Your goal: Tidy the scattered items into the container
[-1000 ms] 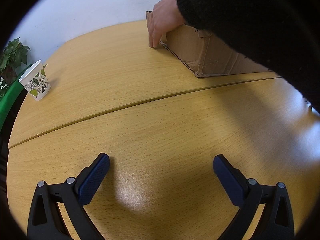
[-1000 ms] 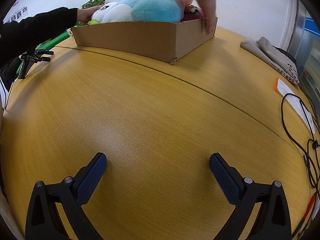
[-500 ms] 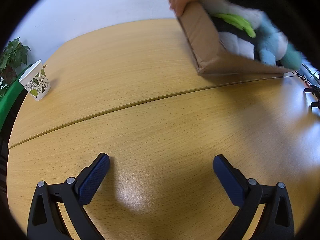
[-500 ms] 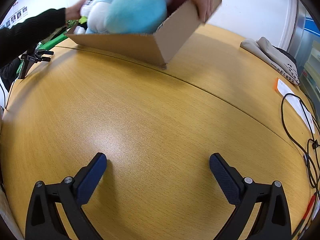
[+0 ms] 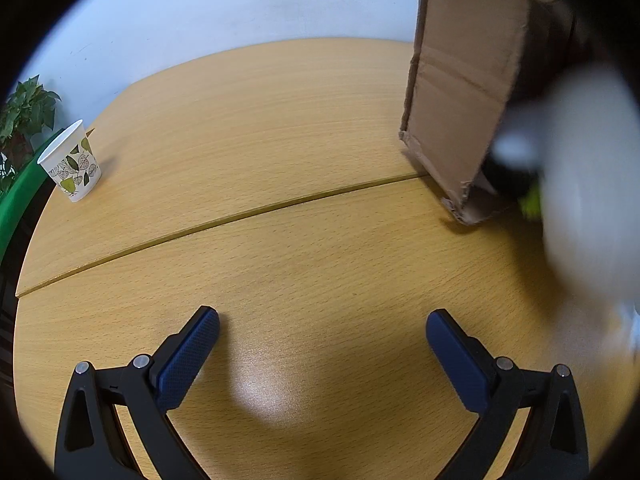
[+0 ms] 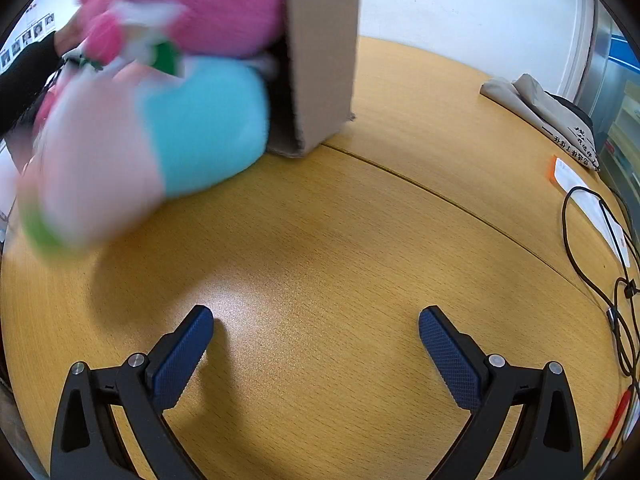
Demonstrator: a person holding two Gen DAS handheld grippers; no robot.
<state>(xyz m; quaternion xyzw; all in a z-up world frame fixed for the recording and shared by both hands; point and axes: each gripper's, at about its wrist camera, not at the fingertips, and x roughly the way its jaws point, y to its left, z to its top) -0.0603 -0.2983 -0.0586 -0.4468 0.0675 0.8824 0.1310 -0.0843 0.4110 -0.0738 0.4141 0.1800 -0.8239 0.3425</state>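
A brown cardboard box (image 5: 460, 80) stands tipped up on one edge at the back right of the wooden table (image 5: 280, 160), held by a person's hands. It also shows in the right wrist view (image 6: 320, 52). Plush toys tumble out of it, blurred: a white one (image 5: 584, 184), a blue and pale pink one (image 6: 160, 140) and a magenta one (image 6: 212, 4). My left gripper (image 5: 322, 340) is open and empty above the table, well short of the box. My right gripper (image 6: 316, 336) is open and empty, near the table's front.
A paper cup with a leaf print (image 5: 72, 168) stands at the far left by a potted plant (image 5: 24, 112). In the right wrist view a folded grey cloth bag (image 6: 540, 108), papers (image 6: 588, 196) and black cables (image 6: 600, 264) lie at the right.
The box has been tipped from flat on the table up onto its edge. The plush toys have spilled out toward the table. Both grippers have stayed still and open.
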